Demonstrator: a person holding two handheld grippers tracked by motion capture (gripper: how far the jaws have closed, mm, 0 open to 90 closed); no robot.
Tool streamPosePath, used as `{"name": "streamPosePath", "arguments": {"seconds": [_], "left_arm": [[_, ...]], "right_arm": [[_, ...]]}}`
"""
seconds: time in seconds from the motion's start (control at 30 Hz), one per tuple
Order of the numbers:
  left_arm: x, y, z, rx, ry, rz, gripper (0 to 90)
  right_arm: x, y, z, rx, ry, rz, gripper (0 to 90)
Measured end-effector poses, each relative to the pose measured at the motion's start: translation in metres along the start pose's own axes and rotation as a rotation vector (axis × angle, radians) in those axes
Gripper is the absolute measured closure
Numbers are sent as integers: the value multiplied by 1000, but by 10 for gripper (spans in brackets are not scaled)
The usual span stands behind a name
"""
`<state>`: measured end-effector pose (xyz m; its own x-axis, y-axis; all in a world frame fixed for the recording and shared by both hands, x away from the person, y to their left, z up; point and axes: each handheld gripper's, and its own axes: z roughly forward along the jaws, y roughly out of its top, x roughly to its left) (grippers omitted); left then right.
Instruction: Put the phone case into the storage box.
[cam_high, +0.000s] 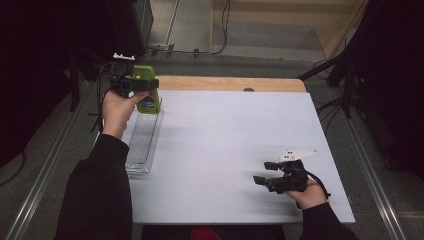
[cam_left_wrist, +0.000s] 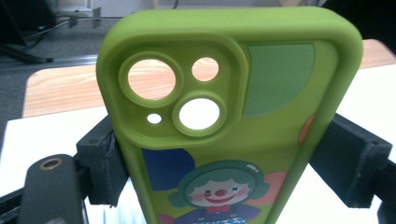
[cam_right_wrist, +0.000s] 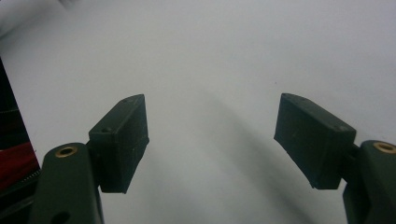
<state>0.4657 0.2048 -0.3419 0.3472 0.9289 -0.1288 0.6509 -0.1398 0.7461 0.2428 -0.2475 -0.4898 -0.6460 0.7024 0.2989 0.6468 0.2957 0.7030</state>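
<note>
A lime-green phone case (cam_left_wrist: 224, 112) with a clown picture and camera cutouts stands upright between the jaws of my left gripper (cam_left_wrist: 224, 163), which is shut on its two long edges. From above, that green case (cam_high: 148, 100) hangs at the table's far left corner, over the far end of a wire rack, with the left gripper (cam_high: 145, 84) clamped across it. My right gripper (cam_high: 265, 172) rests low over the white table near the front right, open, with bare table between its pads (cam_right_wrist: 123, 135).
A clear wire rack (cam_high: 140, 142) lies along the left edge of the white tabletop (cam_high: 225, 150). A wooden strip (cam_high: 230, 83) borders the far edge. Dark stands and cables surround the table on the floor.
</note>
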Motion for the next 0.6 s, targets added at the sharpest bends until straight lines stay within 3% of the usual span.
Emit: {"name": "streamPosePath", "arguments": {"seconds": [0.23, 0.47, 0.6], "left_arm": [[2, 5, 16, 7, 57, 20, 164], [8, 5, 29, 16, 74, 3, 164], [12, 3, 34, 5, 83, 23, 163]], "right_arm": [[1, 0, 0, -7, 0, -8, 241], [2, 0, -1, -10, 3, -10, 242], [2, -1, -1, -9, 6, -7, 242]]}}
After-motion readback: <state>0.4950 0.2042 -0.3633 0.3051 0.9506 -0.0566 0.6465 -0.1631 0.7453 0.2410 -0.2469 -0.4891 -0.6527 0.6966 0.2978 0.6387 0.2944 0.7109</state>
